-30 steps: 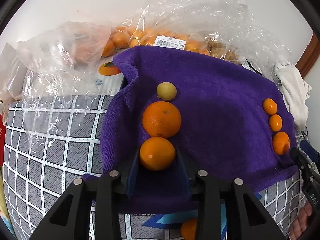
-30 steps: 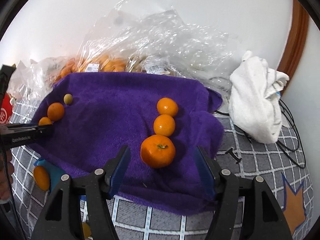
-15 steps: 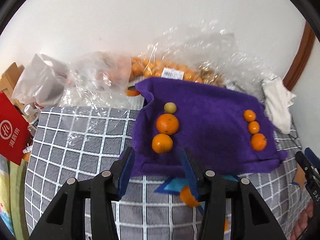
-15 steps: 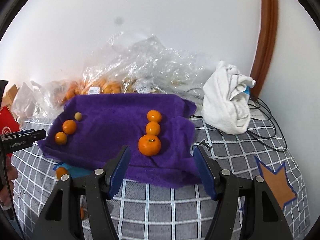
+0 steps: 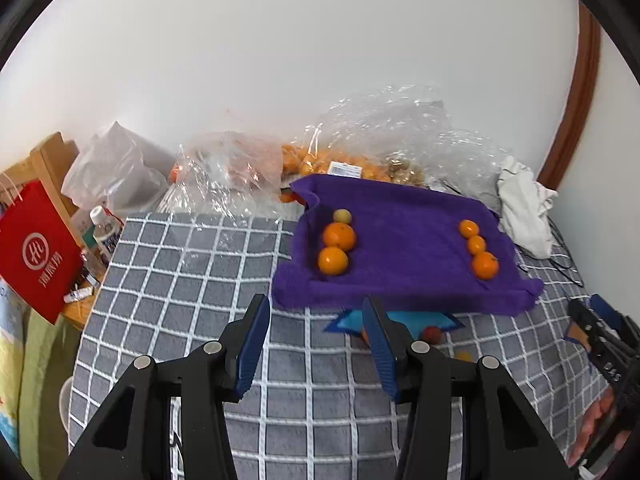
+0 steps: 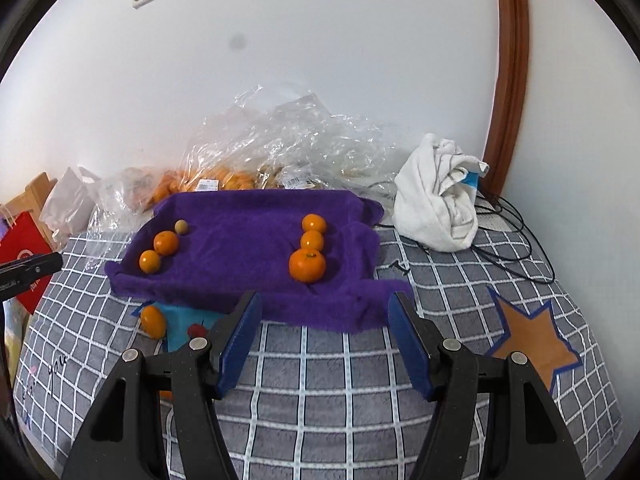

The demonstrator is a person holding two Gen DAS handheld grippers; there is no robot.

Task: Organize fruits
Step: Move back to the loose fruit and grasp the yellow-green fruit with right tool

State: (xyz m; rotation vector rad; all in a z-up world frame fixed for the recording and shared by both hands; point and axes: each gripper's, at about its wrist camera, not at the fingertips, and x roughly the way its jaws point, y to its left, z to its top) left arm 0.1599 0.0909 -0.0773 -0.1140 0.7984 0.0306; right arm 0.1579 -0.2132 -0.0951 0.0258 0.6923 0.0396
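Six round fruits [image 6: 307, 265] sit in two rows on a fuzzy purple towel [image 6: 248, 240]. Crinkled clear bags [image 5: 320, 162] behind hold more oranges. Left gripper [image 5: 316, 320] and right gripper [image 6: 324, 312] hover with jaws apart, holding nothing.

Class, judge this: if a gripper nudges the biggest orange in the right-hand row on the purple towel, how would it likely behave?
The biggest orange is round, so it would probably roll. The fuzzy purple towel should slow it. Its skin looks smooth, possibly slippery.

A crumpled white cloth [image 6: 438, 206] is lying against the wall. A red paper bag [image 5: 38, 254] is being propped beside the grey checked cover [image 6: 360, 392].
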